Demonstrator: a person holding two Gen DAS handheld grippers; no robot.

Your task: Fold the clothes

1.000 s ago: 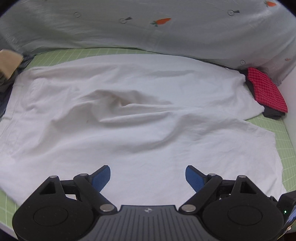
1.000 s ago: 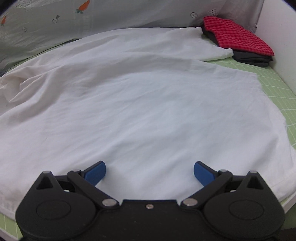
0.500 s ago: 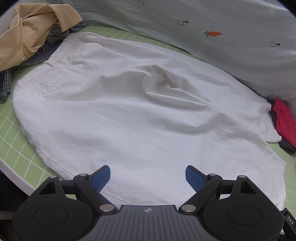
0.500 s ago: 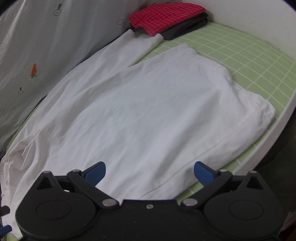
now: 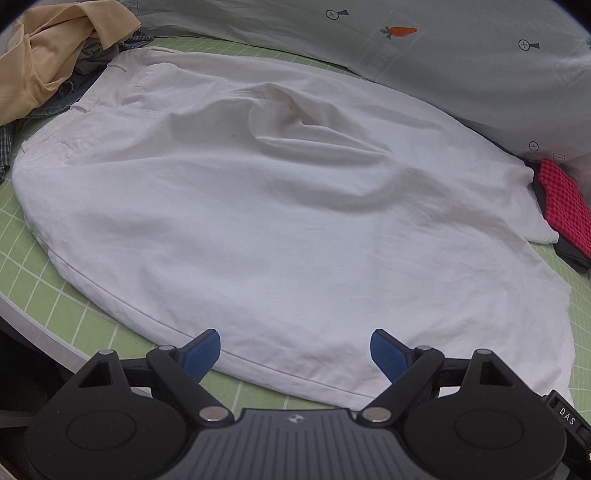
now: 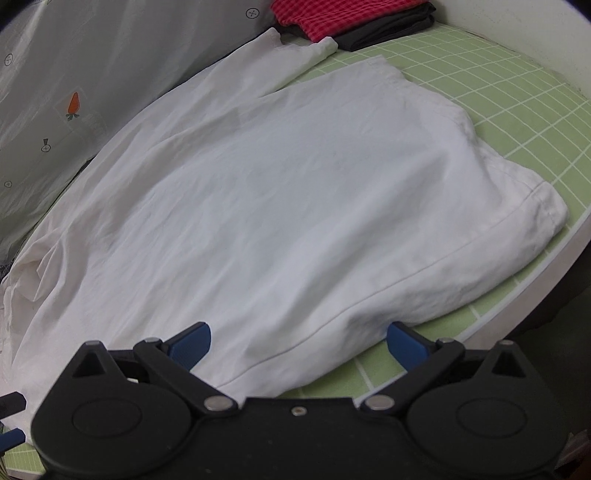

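Left gripper (image 5: 295,350) stood wide open, blue ribbed pads far apart, nothing between them. It hung over the near hem of the white trousers (image 5: 277,206); whether the pads touched the cloth could not be told. Right gripper (image 6: 299,341) likewise spread wide and empty, its pads above the near seam edge of the same garment (image 6: 277,206).

Trousers: thin white woven fabric, matte, laid mostly flat across a green cutting mat (image 5: 40,266) with a white grid. In the left view the waistband with belt loops lay at far left, a raised crease ran across the middle, and a stitched seam curved along the near edge. In the right view the two legs ran away toward the far end, the near leg's hem corner lying just beside the mat's outer edge.

A pale sheet (image 5: 461,55) printed with small carrots rose behind the mat. At one end, a heap of unfolded clothes (image 5: 48,62), tan cloth on top, denim and plaid below, touching the waistband. At the other end, a folded red checked garment (image 6: 332,14) sat on a folded dark one, just beside the far leg's hem.

The garment lay directly ahead of and below both tools.
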